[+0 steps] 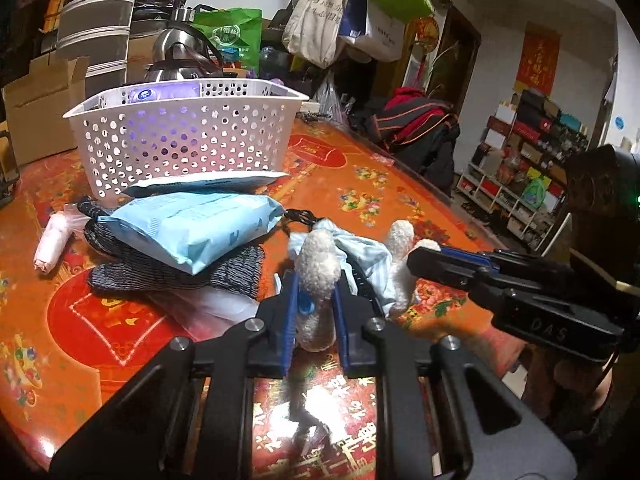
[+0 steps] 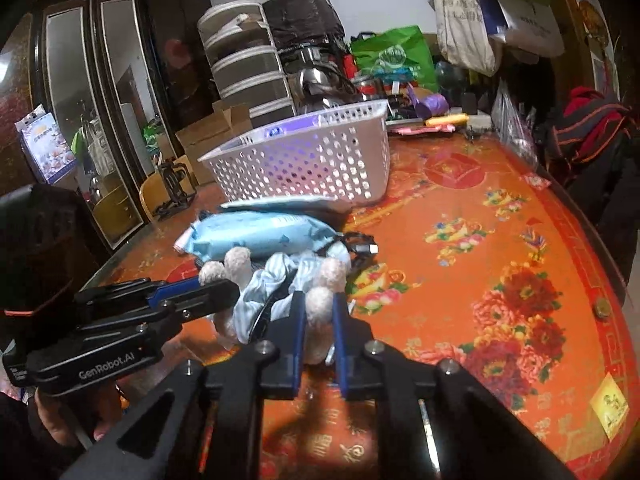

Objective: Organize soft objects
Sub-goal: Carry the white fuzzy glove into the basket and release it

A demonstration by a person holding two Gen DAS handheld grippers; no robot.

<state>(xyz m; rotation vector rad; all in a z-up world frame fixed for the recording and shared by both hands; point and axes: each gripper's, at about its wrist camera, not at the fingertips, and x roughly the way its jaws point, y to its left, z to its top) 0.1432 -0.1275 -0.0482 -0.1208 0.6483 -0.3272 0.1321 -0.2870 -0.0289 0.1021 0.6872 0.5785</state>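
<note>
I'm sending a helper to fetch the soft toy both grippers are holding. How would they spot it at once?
Find the white perforated basket on the orange-red table. In front of it lie light blue packets on a dark knitted cloth. Just right of these is the toy: fuzzy white limbs, pale blue striped cloth, pinched between both grippers' blue fingers.

On the table (image 1: 400, 184), a basket (image 1: 188, 140) stands at 11 o'clock in the left wrist view, with a kettle (image 1: 180, 56) behind it and a cardboard box (image 1: 44, 108) at its 9 o'clock. A flat packet (image 1: 208, 184) leans at the basket's foot; before it a tissue pack (image 1: 192, 228) lies on a knitted cloth (image 1: 180, 276). A small roll (image 1: 52, 244) rests at the pack's 9 o'clock. At 6 o'clock of the pack, a plush toy (image 1: 320, 280) sits between the left gripper (image 1: 316, 308) and the right gripper (image 1: 416, 260), which enters from 3 o'clock. Bags (image 1: 320, 16) hang at 12 o'clock.
</note>
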